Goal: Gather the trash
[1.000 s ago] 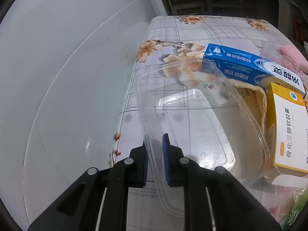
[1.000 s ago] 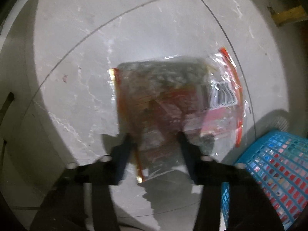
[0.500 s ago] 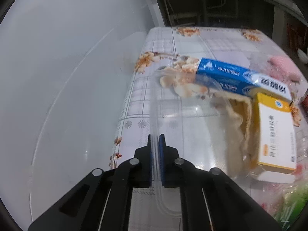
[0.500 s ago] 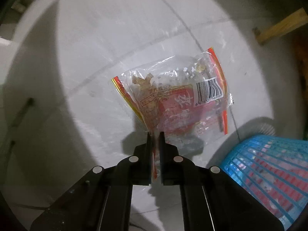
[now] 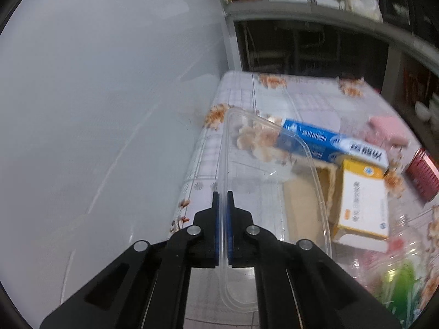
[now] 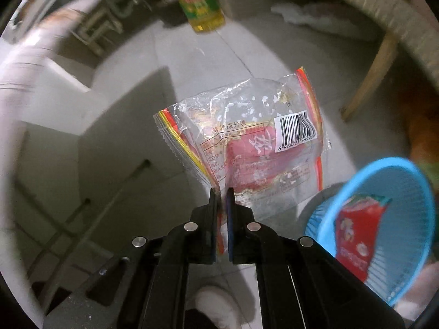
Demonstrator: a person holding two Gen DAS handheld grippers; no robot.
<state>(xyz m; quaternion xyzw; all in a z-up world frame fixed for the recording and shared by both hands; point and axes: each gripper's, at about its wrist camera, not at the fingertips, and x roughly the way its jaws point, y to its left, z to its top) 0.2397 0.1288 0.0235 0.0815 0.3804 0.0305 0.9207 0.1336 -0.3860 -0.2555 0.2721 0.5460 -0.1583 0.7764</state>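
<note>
My left gripper (image 5: 222, 194) is shut on the rim of a clear plastic tray (image 5: 274, 186) and holds it up above the flowered tablecloth (image 5: 310, 96). My right gripper (image 6: 222, 192) is shut on the lower edge of a clear and red snack wrapper (image 6: 255, 142) with a barcode, held in the air above the floor. A blue plastic basket (image 6: 411, 181) stands low at the right of the wrapper, with a red packet (image 6: 356, 233) inside it.
On the table lie a blue box (image 5: 329, 142), a yellow-and-white medicine box (image 5: 362, 208), a brown paper piece (image 5: 304, 205), a pink item (image 5: 387, 131), a red box (image 5: 422, 175) and green wrapping (image 5: 397, 282). A grey wall (image 5: 96, 109) is left. An oil bottle (image 6: 201, 5) and chair leg (image 6: 367, 79) stand on the floor.
The left gripper closed on the clear tray's rim and lifted it off the table. The right gripper closed on the wrapper and raised it from the floor; the basket's inside now shows.
</note>
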